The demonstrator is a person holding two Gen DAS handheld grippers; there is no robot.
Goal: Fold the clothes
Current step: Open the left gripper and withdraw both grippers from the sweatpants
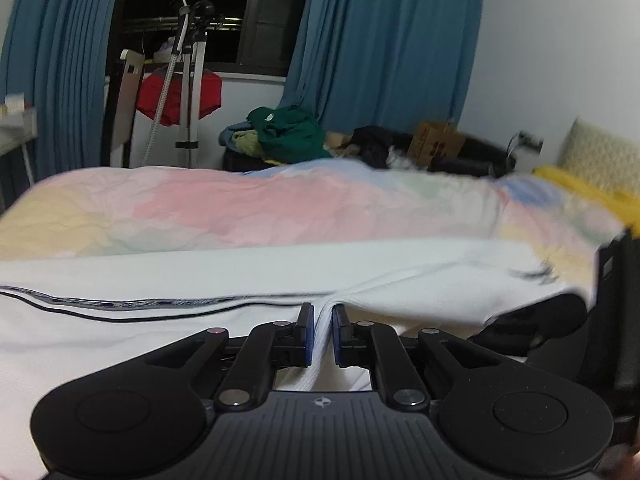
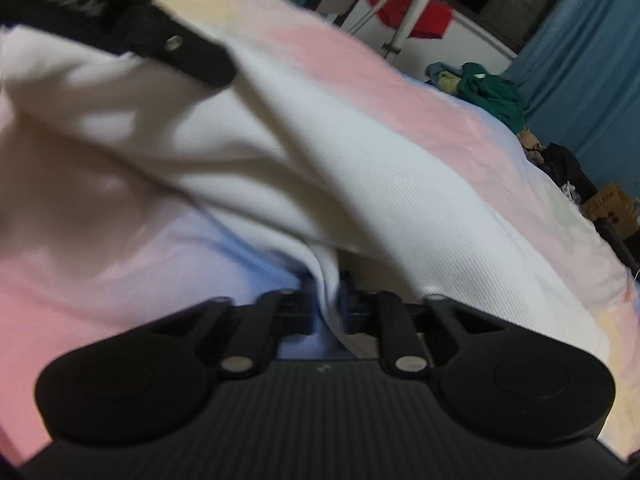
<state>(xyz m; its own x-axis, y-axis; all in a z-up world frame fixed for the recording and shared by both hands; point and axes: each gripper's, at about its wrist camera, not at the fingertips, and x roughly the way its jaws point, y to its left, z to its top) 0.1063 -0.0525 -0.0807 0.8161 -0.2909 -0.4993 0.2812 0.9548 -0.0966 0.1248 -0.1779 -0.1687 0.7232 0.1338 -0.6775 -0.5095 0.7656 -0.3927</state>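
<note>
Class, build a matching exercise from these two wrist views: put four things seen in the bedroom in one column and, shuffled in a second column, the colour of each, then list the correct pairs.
Column A
1. garment clamped in the left gripper and right gripper
2. curtains
3. cloth hanging on the stand
4. crumpled garment beyond the bed

Column B
a. green
b. white
c. red
d. blue

Pairs: 1-b, 2-d, 3-c, 4-a

Dim indoor light; fisheye-bent edges; heavy motion blur in right wrist view
</note>
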